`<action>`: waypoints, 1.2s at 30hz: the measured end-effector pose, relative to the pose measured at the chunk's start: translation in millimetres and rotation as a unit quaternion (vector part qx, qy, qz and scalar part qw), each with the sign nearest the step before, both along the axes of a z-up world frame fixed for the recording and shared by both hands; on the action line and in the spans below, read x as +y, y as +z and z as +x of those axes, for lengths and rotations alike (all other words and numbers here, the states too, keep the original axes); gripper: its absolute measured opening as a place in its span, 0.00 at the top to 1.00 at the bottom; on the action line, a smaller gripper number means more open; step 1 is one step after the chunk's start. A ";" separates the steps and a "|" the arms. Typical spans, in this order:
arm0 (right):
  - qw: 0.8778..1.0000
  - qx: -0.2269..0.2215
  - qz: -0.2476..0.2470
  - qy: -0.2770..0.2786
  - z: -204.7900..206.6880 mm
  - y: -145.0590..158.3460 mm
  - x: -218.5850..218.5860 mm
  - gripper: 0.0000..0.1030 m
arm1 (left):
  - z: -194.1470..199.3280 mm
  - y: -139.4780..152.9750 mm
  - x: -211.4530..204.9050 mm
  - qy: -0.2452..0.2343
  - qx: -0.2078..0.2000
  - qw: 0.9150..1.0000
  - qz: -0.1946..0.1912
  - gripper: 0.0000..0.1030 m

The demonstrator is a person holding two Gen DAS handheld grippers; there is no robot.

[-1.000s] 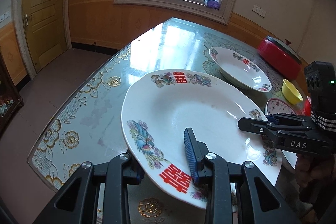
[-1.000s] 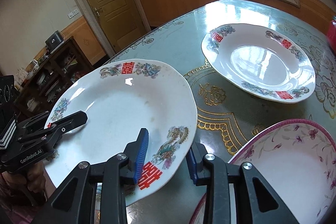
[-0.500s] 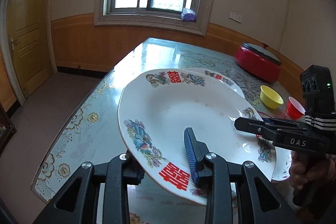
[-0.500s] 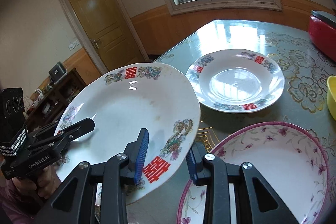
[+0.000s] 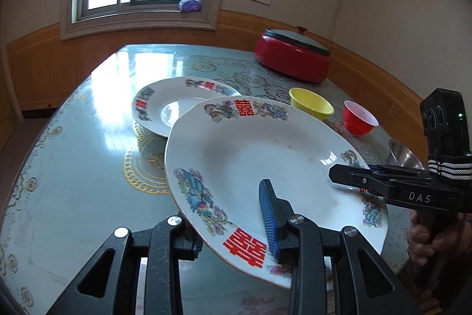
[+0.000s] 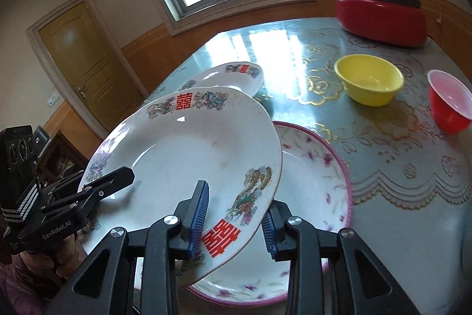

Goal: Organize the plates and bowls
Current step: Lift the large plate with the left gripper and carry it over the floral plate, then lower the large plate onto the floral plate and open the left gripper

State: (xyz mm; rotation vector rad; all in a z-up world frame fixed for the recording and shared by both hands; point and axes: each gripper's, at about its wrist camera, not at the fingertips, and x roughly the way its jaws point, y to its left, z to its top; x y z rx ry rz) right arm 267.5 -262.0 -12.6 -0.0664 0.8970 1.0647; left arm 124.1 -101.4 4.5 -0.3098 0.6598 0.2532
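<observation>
Both grippers angled down | left gripper [image 5: 233, 226], right gripper [image 6: 236, 217] fingers grasping lifted plate [image 5: 265, 155] rim

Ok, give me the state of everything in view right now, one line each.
Held plate: off the table, tilted, gripped at two rims.
Left gripper: jaws shut on the held plate.
Right gripper: jaws shut on the held plate.
Second matching plate: flat on table, empty.
Pink-rimmed plate: on table, beneath the held plate.
Yellow bowl: upright, empty.
Red bowl: upright, empty.
Red pot: lid on.
</observation>
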 end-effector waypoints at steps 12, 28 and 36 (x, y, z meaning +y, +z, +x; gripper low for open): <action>0.998 0.041 -0.038 -0.039 21.7 -30.5 -32.1 0.68 | 37.7 -29.7 -18.8 -0.027 0.047 0.998 -0.035 0.67; 0.996 0.078 -0.009 -0.043 27.7 -30.3 -40.7 0.68 | 40.9 -30.4 -22.9 -0.026 0.070 0.997 -0.020 0.63; 0.995 0.088 0.003 -0.055 28.7 -28.8 -46.5 0.68 | 40.5 -32.0 -24.7 -0.033 0.074 0.996 -0.034 0.62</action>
